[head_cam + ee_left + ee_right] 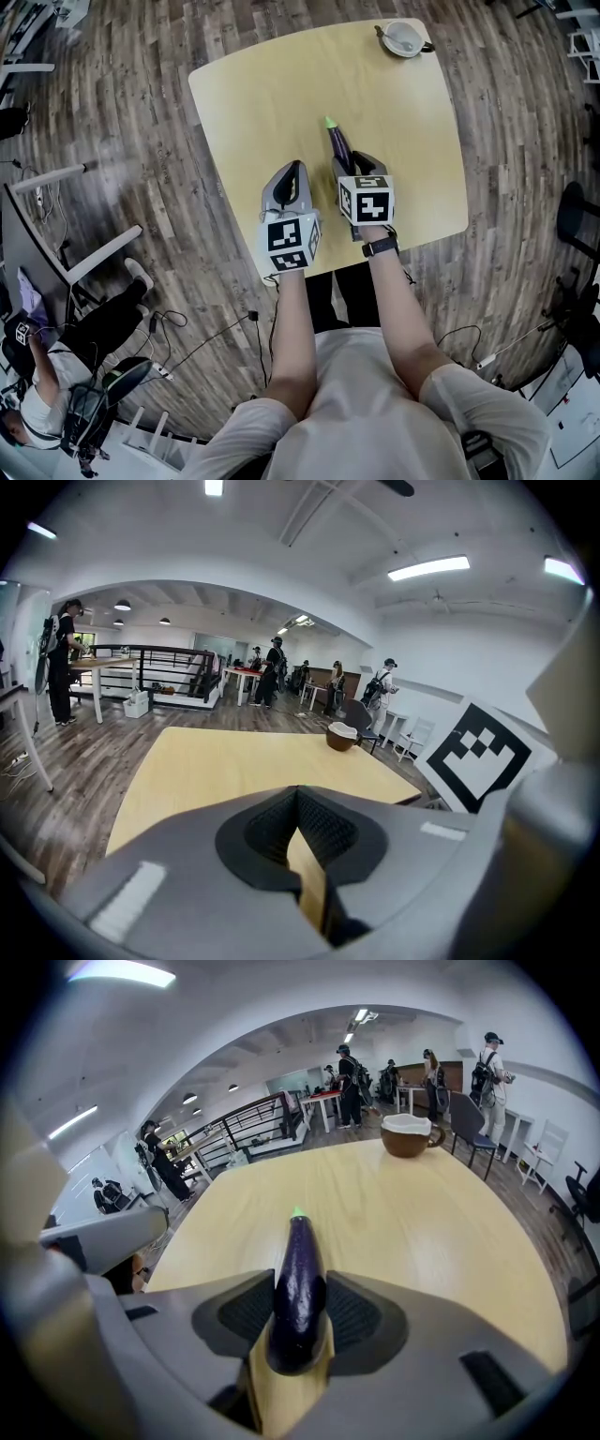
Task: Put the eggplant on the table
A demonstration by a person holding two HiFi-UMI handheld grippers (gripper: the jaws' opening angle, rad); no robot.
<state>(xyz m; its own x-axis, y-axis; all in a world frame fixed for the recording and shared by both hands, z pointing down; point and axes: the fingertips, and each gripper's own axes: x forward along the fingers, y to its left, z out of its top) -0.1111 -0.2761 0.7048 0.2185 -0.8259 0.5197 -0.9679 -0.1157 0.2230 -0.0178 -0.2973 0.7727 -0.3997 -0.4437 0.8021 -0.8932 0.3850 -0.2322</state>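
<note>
Eggplant (298, 1279) is clamped by the right gripper (349, 164) at the table's (272, 84) near side. Lowering and release are needed. Left gripper (292, 171) is closed, empty.

On the far right corner of the table (253, 94): a cup (405, 38). Beyond the cup, off the table: a chair (466, 1121). Over the near middle of the table: left gripper (294, 169) and right gripper (351, 165), side by side, just apart, both pointing far. Between the right one's jaws: the eggplant (335, 138), lengthwise, tip sticking out toward the far side. Left of the table, nearer, on the floor (169, 234): a seated person (103, 323).
</note>
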